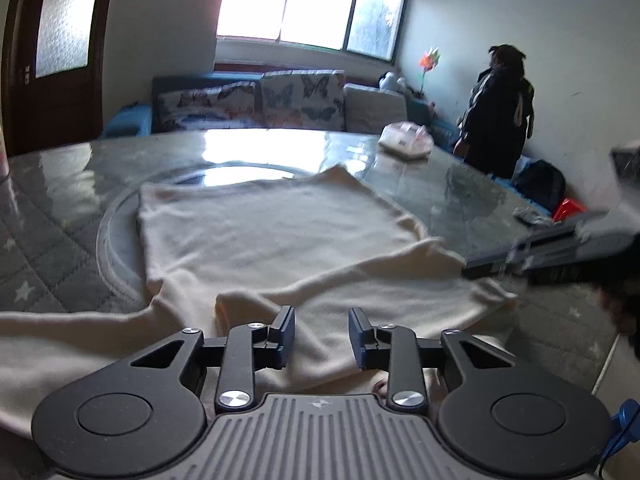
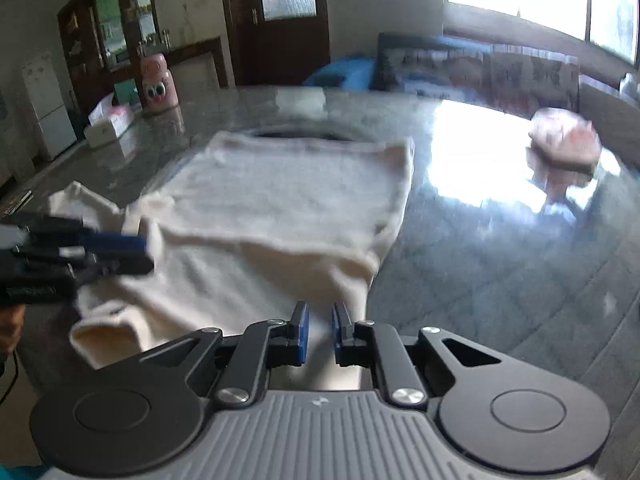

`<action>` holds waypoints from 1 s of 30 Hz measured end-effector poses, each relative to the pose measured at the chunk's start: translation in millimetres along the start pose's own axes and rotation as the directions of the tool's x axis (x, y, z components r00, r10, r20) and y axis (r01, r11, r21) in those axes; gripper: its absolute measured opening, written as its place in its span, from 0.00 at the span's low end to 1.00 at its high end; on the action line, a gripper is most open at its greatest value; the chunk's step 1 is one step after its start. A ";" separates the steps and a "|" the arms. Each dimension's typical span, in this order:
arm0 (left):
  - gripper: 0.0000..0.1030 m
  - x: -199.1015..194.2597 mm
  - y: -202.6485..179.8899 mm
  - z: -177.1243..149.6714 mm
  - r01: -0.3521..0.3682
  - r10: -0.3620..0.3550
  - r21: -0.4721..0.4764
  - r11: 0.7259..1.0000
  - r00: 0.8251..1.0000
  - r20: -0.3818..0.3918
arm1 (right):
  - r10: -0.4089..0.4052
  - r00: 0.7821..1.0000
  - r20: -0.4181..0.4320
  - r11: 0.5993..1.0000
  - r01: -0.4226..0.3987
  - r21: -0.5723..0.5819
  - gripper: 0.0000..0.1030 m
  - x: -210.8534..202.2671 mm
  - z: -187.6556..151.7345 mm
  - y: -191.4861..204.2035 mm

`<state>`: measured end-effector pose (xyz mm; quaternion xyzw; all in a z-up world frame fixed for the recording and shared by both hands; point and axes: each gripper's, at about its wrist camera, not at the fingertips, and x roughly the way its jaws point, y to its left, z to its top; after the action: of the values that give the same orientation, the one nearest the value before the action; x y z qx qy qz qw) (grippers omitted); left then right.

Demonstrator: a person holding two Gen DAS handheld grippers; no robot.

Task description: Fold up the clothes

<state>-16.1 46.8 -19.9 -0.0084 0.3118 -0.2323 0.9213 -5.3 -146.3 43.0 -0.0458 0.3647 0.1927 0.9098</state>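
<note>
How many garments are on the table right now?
1: a cream garment spread on the glass-topped table, its near edge under both grippers. The lump at the far right is too blurred to call clothing; more may lie out of view.

We look from both wrist cameras low and close over the cream knitted garment (image 1: pixel 264 236) on the glossy grey glass-topped table (image 1: pixel 460 184). The left view faces the bright window (image 1: pixel 312 4) at twelve o'clock; the right view faces the dark wooden door (image 2: pixel 284 16) at eleven. Both share the garment, table and window.
</note>
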 end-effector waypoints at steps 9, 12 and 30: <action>0.18 -4.5 9.5 -1.8 -0.084 0.084 -0.022 0.996 0.996 -0.023 | 0.021 1.000 -0.009 1.000 -0.021 -0.006 0.10 35.4 16.0 -8.0; 0.18 -13.4 14.9 -3.4 -0.129 0.129 -0.031 0.991 0.991 -0.021 | 0.023 1.000 -0.009 1.000 -0.023 0.004 0.10 37.3 13.2 -10.0; 0.18 18.5 -1.9 15.0 -0.084 0.084 -0.033 0.996 0.996 -0.001 | 0.009 1.000 -0.001 1.000 -0.009 -0.023 0.16 37.8 12.0 -2.0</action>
<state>4.6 35.2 -18.1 -0.0106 0.3155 -0.1879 0.9301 28.2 -133.5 25.9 -0.0545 0.3630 0.2007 0.9083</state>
